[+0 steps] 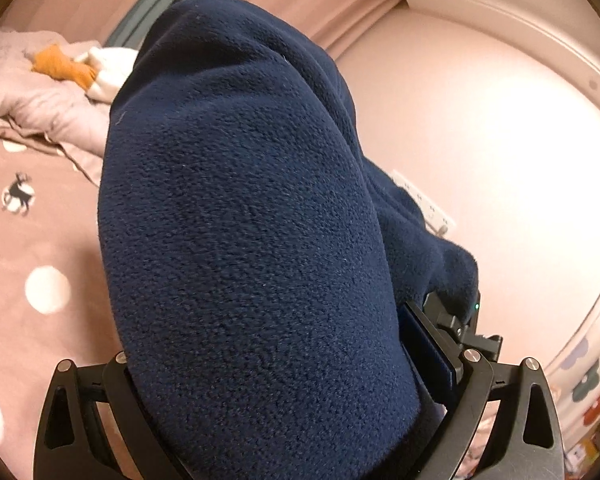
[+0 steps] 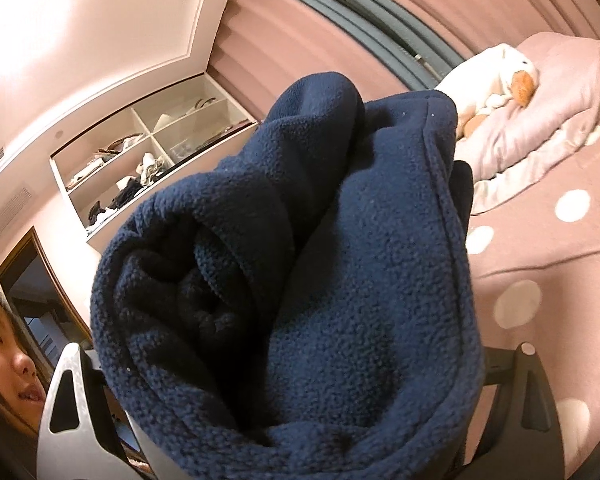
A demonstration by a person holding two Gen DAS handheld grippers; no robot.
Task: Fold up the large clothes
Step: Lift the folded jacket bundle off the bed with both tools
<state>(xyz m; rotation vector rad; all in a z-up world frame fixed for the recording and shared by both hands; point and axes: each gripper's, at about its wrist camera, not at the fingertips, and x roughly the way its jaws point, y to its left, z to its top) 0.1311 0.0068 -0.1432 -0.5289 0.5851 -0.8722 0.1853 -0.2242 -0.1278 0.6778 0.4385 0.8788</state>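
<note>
Your left claw (image 1: pixel 284 392) sits buried in a navy fleece garment (image 1: pixel 240 220); the fleece fills the gap between the two black fingers (image 1: pixel 472 384), so the claw is clamped on a thick bundle, only partly closed. Your right claw (image 2: pixel 300 420) likewise grips the same navy fleece garment (image 2: pixel 340 280), its fingers spread wide around a rolled, layered wad with a stitched hem running up the right side. In both views the fleece is lifted off the bed and hangs in front of the lens, blocking most of the centre.

Beneath lies a pink polka-dot bedsheet (image 1: pixel 32 240), bare across the near area, with a small animal print on it. A rumpled pink duvet (image 2: pixel 560 100) lies at the far end, and a white-and-orange plush toy (image 2: pixel 496 76) rests on it. A pleated pink curtain (image 2: pixel 300 40) hangs beyond the bed. A white cubby shelf (image 2: pixel 148 148) holds scattered small items on the wall. A wall socket strip (image 1: pixel 428 204) shows just beside the fleece edge. A person's head is at the lower left of the right wrist view. No legible writing or label is visible.
</note>
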